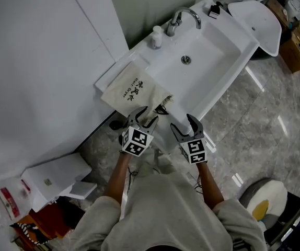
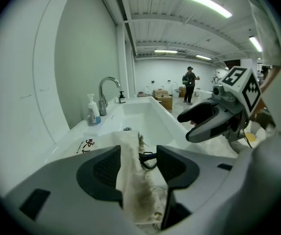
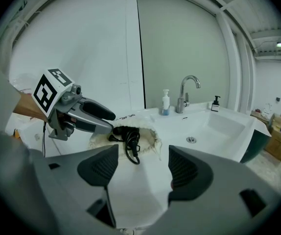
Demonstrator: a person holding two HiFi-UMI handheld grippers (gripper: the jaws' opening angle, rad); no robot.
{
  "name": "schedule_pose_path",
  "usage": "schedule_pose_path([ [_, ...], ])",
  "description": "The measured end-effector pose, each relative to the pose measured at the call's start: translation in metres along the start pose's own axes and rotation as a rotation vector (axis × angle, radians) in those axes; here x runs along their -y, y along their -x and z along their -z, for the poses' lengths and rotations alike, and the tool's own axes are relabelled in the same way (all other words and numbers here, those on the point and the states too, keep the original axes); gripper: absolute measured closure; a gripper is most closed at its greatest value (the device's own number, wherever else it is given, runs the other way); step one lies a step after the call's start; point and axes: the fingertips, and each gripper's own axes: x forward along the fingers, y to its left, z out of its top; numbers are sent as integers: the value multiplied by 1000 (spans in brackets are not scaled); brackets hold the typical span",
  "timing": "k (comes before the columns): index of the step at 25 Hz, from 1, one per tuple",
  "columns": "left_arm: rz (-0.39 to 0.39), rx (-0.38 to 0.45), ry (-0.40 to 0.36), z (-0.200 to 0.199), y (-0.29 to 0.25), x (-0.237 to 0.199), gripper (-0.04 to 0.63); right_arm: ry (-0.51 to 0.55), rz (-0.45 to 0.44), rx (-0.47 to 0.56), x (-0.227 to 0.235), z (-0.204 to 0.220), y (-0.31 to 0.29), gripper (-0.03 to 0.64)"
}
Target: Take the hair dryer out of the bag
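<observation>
White ceramic washbasin counter (image 1: 220, 61) set against a pale wall, with chrome tap (image 1: 184, 17) and small white pump bottle (image 1: 156, 37) at the back edge.

Cream cloth drawstring bag (image 1: 131, 90) with dark lettering, lying flat on the ledge left of the bowl, mouth gaping toward the person.

Left gripper (image 1: 146, 115) at the bag's mouth, jaws spread wide; a frayed fold of the rim hanging between them, resting against one pad only, not pinched. Right gripper (image 1: 184, 123) just beside it near the counter's front edge, jaws apart and empty, aimed at the opening.

Black hair dryer (image 3: 121, 131) still inside the bag, only a dark part of the body showing at the mouth. Looped black cord (image 3: 130, 148) spilling slightly over the rim.

Step in hand, as judged: securing the rim so that the mouth stays open for the reach.

- Close the left jaws on cloth alone, clear of the cord, then hold the bag down and back.
- Bring the right jaws in low along the ledge.
- Seek the dryer's rigid body or handle, not the cord loop; a tug on the cord likely to drag bag and dryer together.
- Draw out toward the person.
</observation>
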Motion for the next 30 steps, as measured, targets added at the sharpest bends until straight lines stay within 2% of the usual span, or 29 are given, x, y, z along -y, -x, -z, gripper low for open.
schedule_pose_path([
  [9, -29, -46, -57, 1, -25, -11, 392, -33, 33, -14, 7, 11, 3, 313],
  [16, -43, -70, -45, 5, -30, -18, 484, -57, 46, -24, 12, 18, 3, 313],
  [22, -55, -58, -21, 2, -27, -23, 547, -54, 32, -27, 10, 18, -1, 313],
  [30, -51, -11, 45, -15, -11, -35, 561, -26, -21, -14, -4, 6, -11, 313],
])
